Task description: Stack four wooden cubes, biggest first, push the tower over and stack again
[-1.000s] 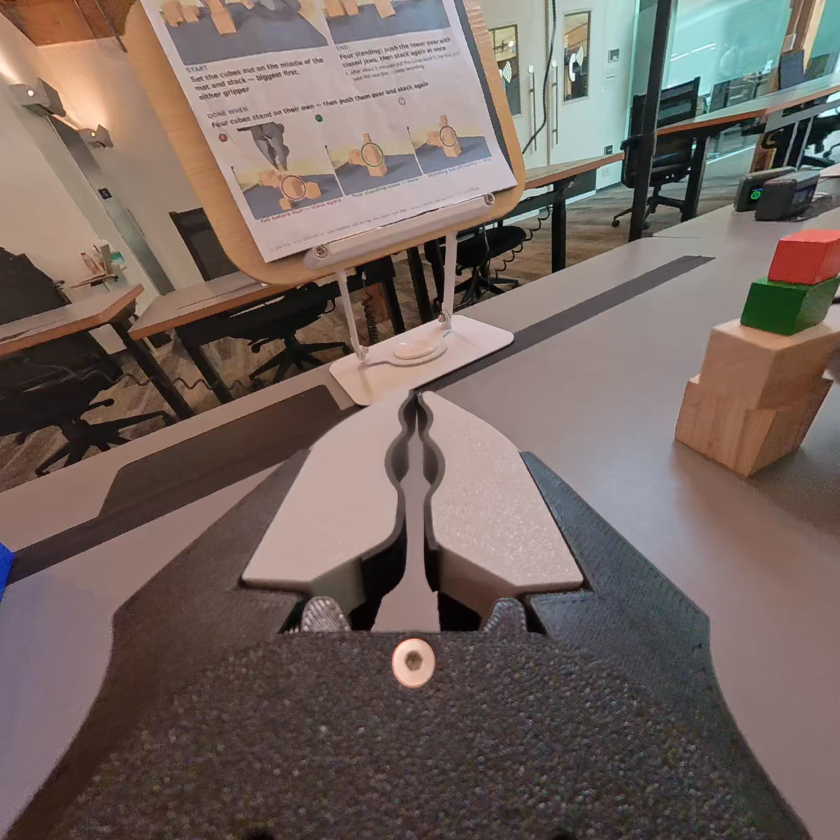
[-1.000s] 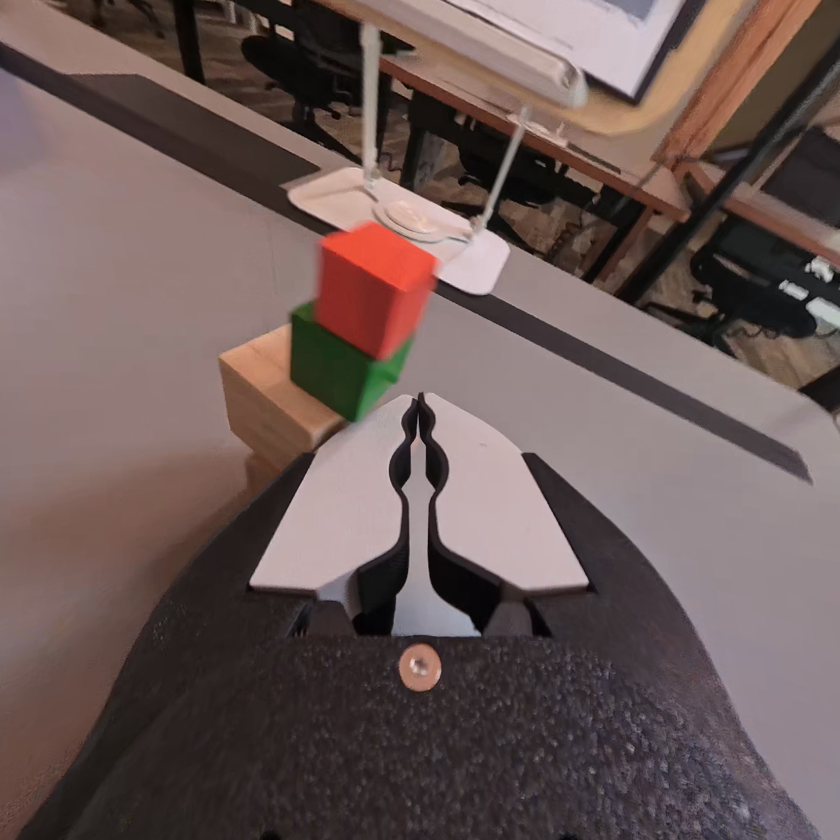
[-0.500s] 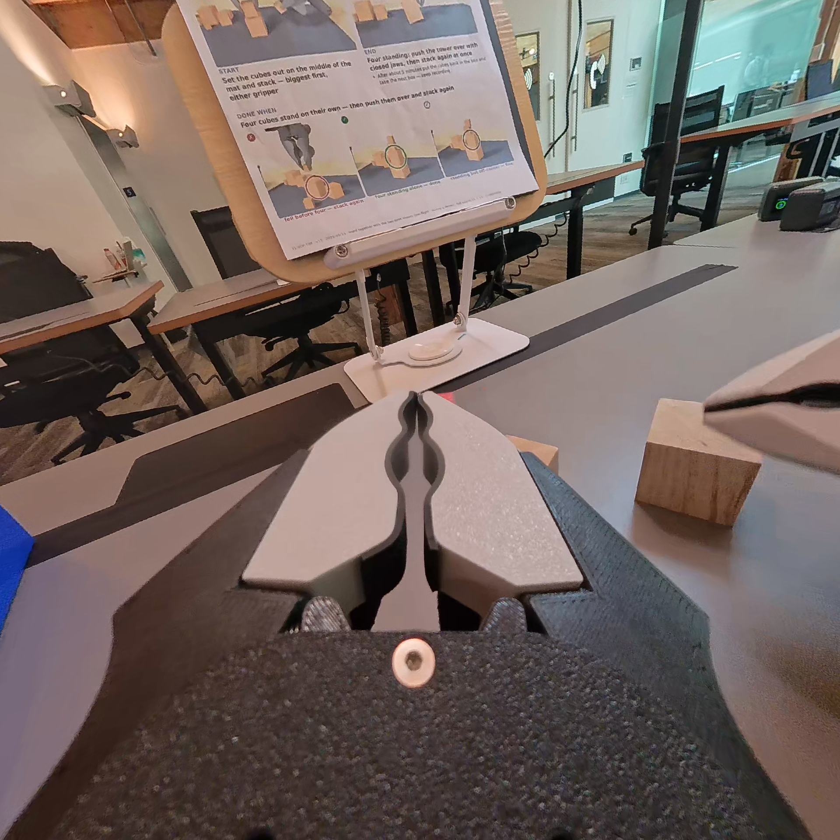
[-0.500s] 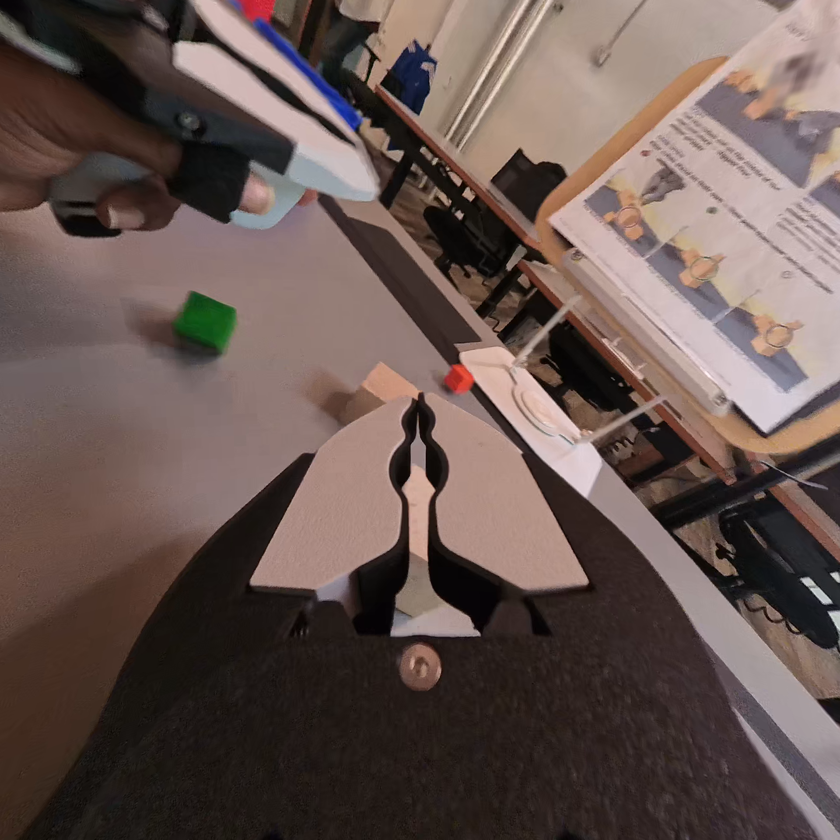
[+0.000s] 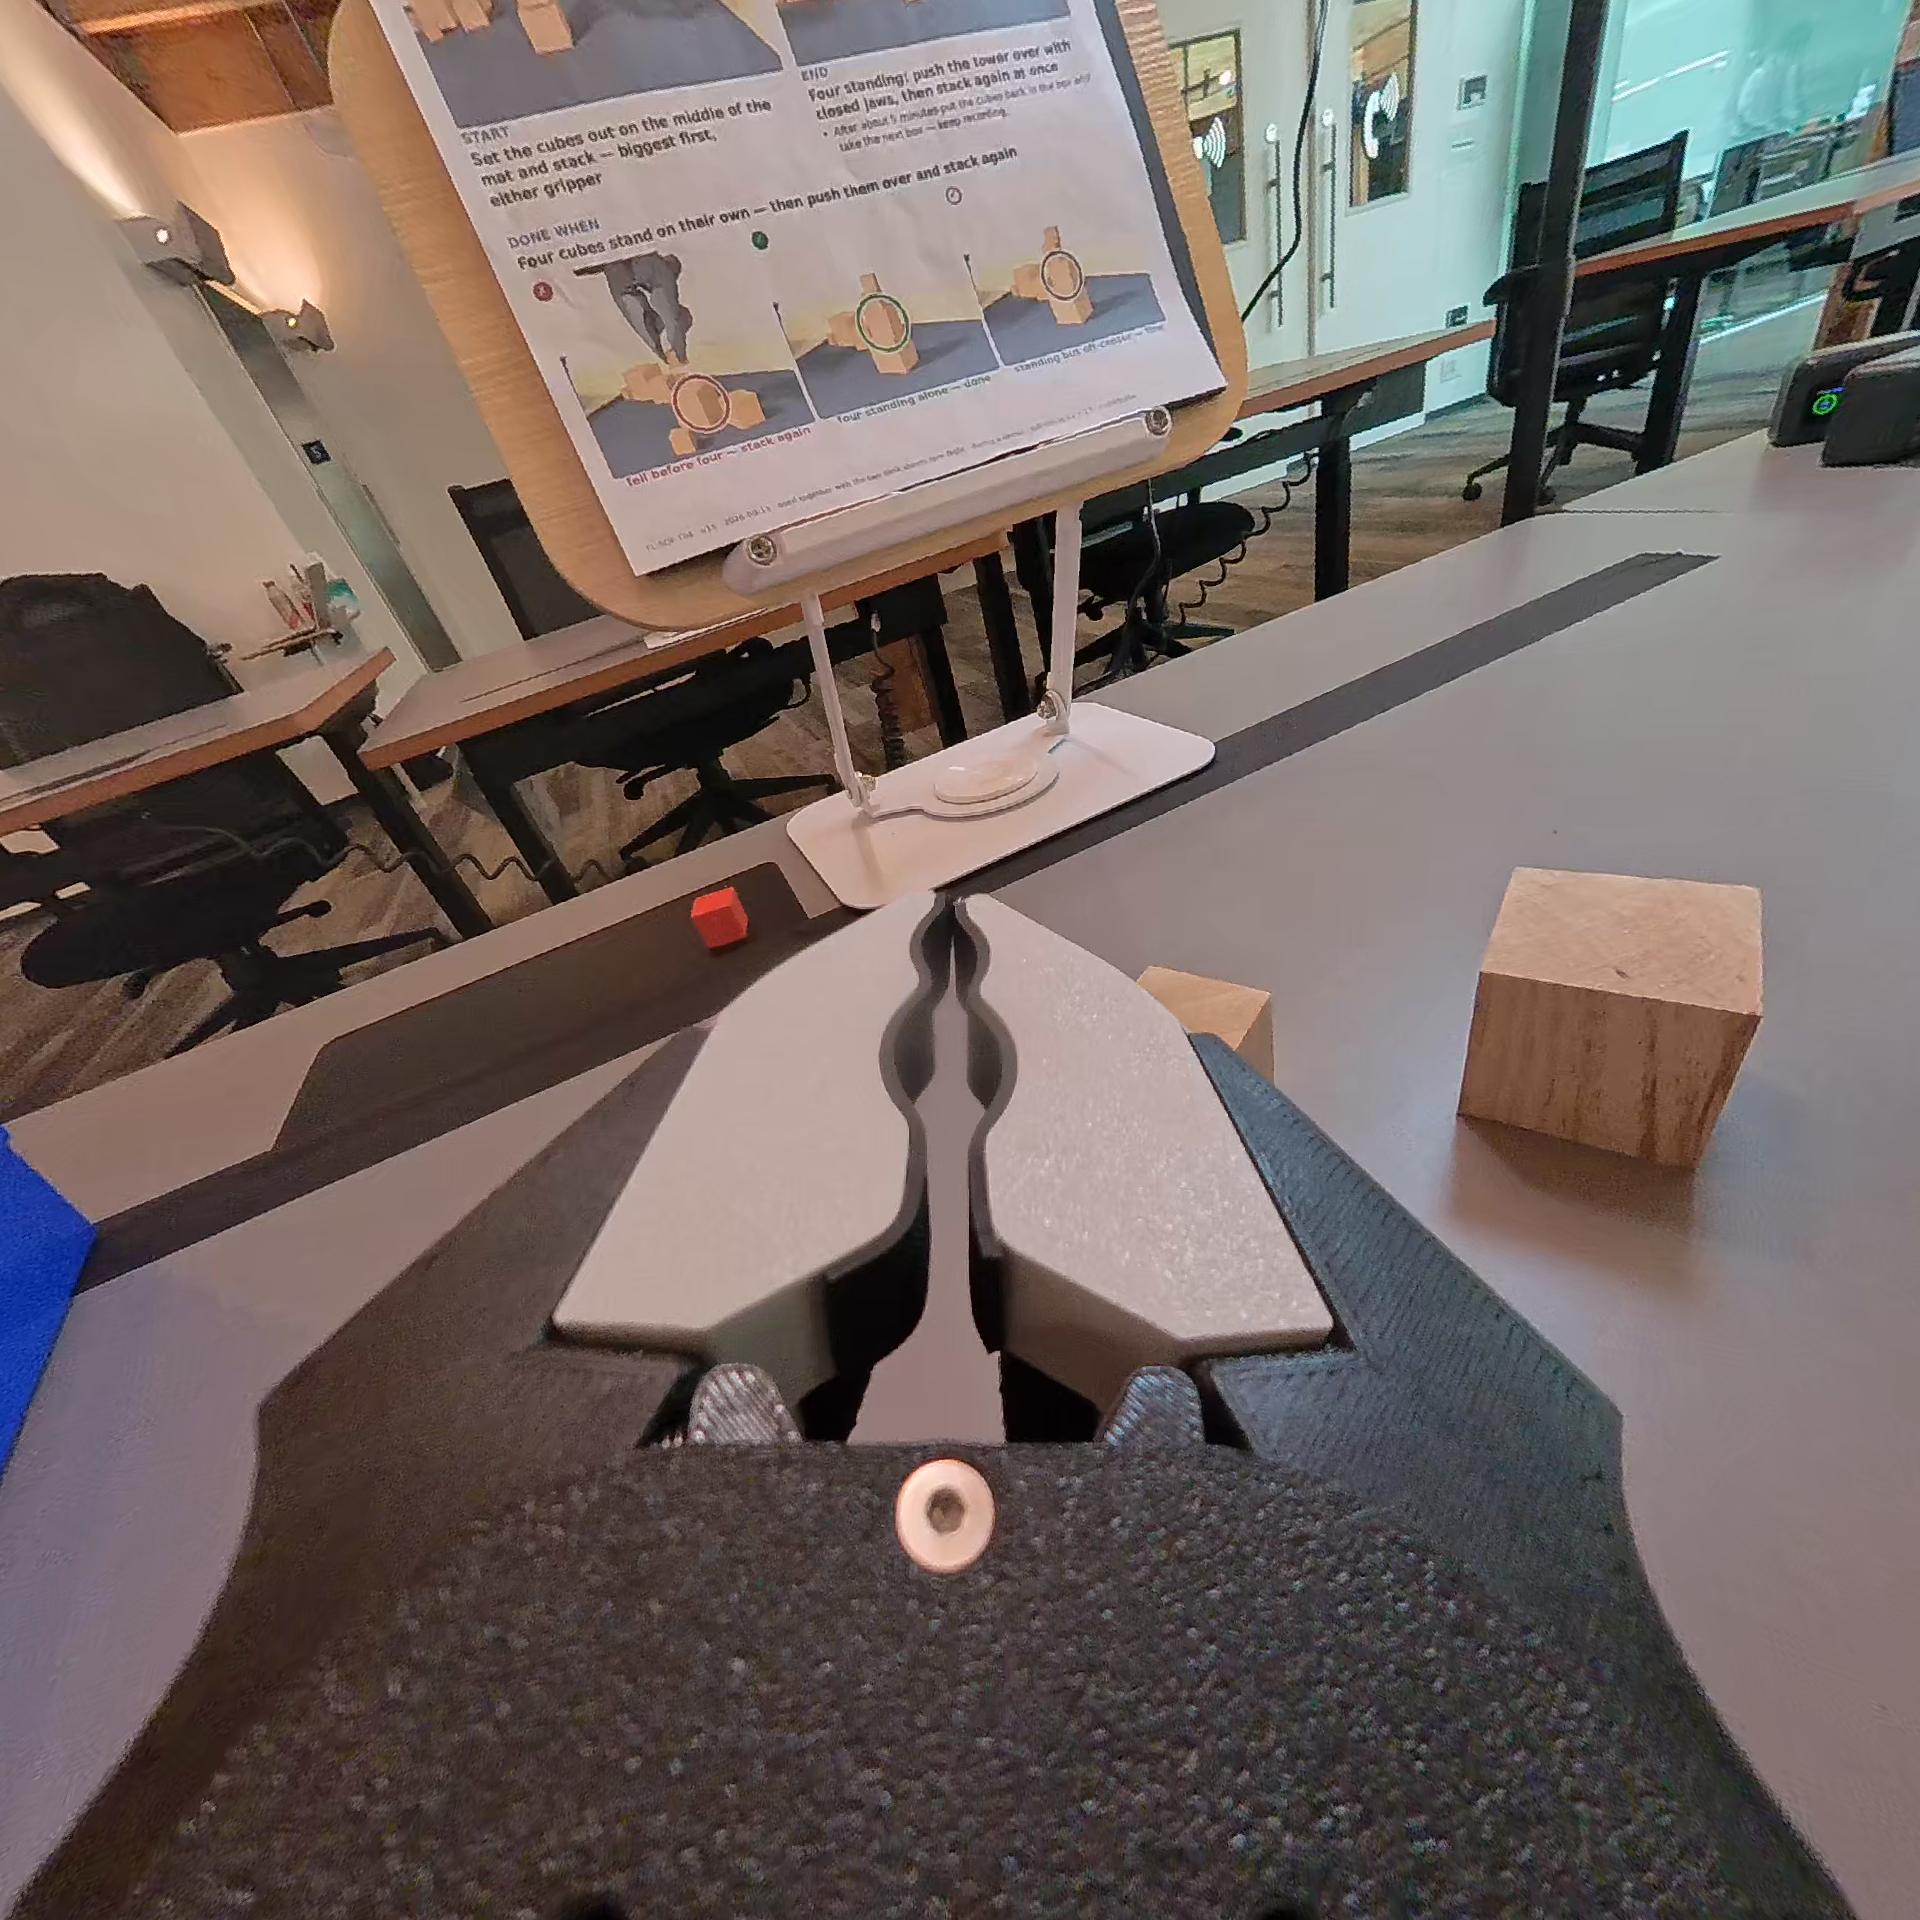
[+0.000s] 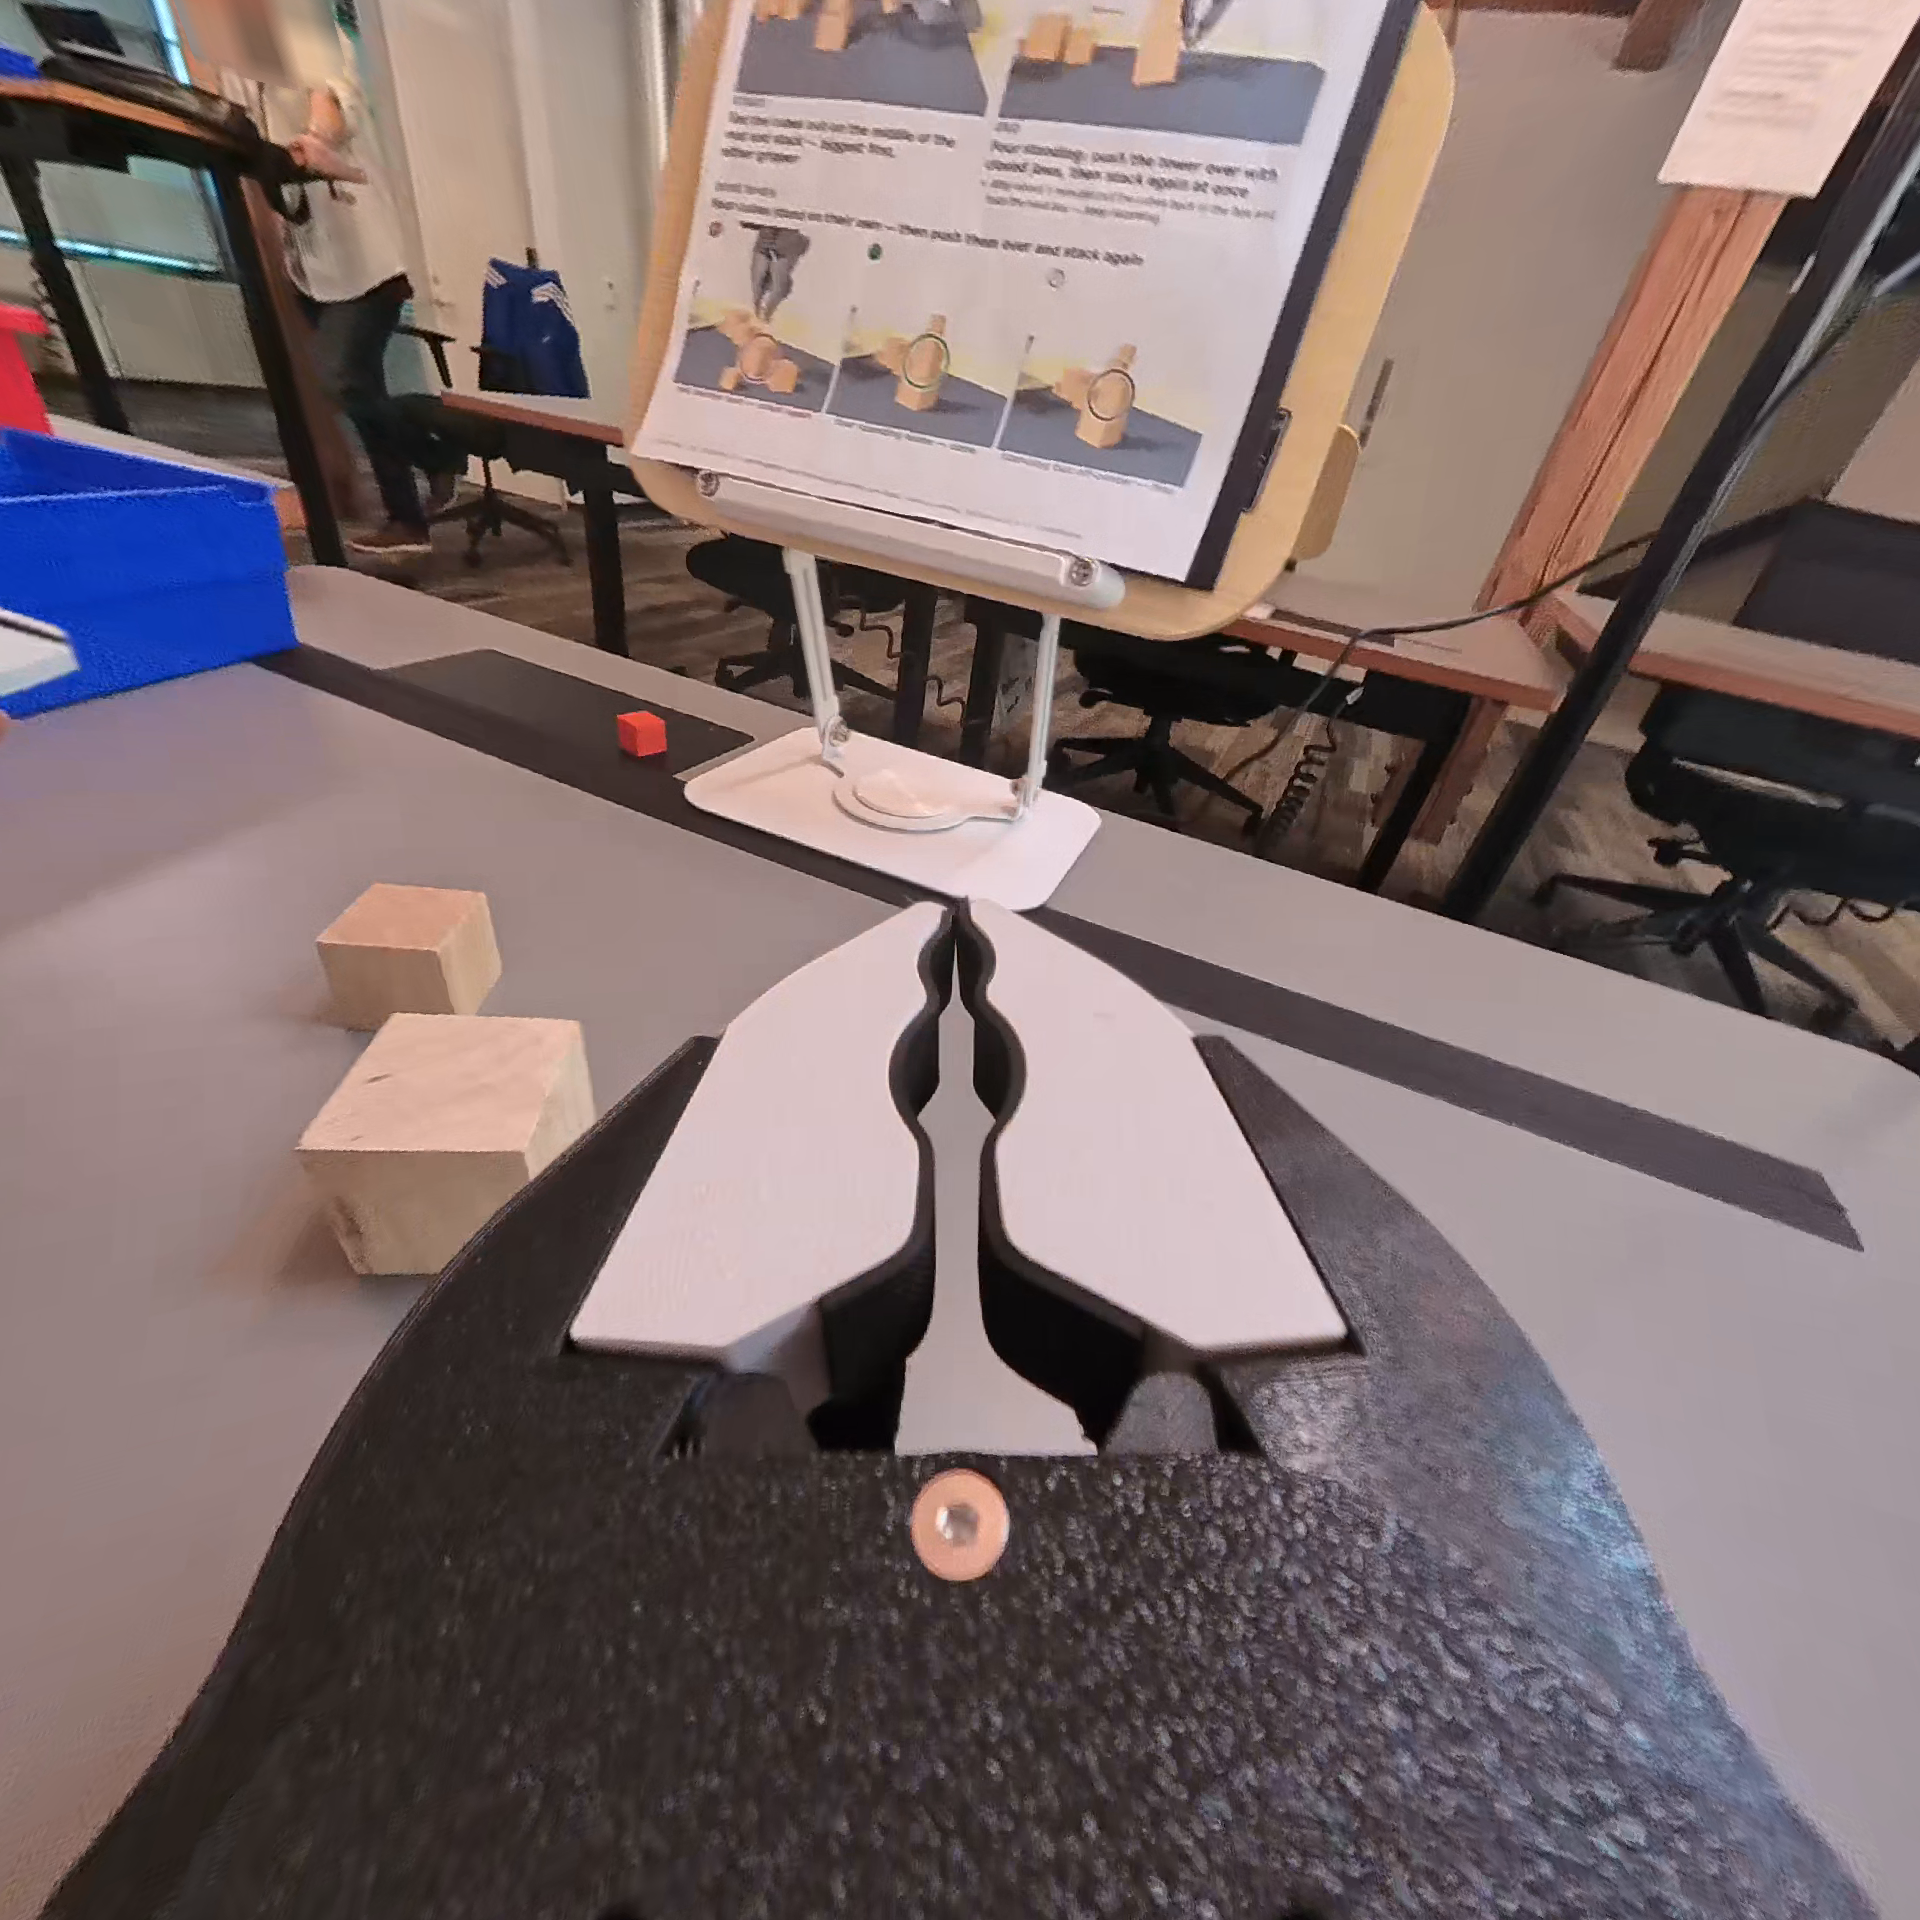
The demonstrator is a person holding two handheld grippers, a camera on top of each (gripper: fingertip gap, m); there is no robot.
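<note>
My left gripper is shut with nothing between its fingers, above the grey table. A large wooden cube lies to its right, and a smaller wooden cube is partly hidden behind its right finger. A small red cube lies on the dark strip ahead left. My right gripper is shut and empty. In its view the large wooden cube lies close to the left, the smaller wooden cube lies behind it, and the red cube lies far ahead. No green cube shows.
A white stand holding an instruction sheet on a wooden board stands at the table's far edge. A blue bin sits at the far left. Desks and office chairs fill the room beyond. A person stands far back. The tips of one gripper are about 30 centimeters away from the tips of the other. The large wooden cube sits 15 centimeters or so from the ends of my right fingers. Look for it in the left wrist view too.
The stack of four cubes has fallen: the cubes now lie scattered on the table. My right gripper swung through it and has pulled back. Both grippers stayed shut throughout.
</note>
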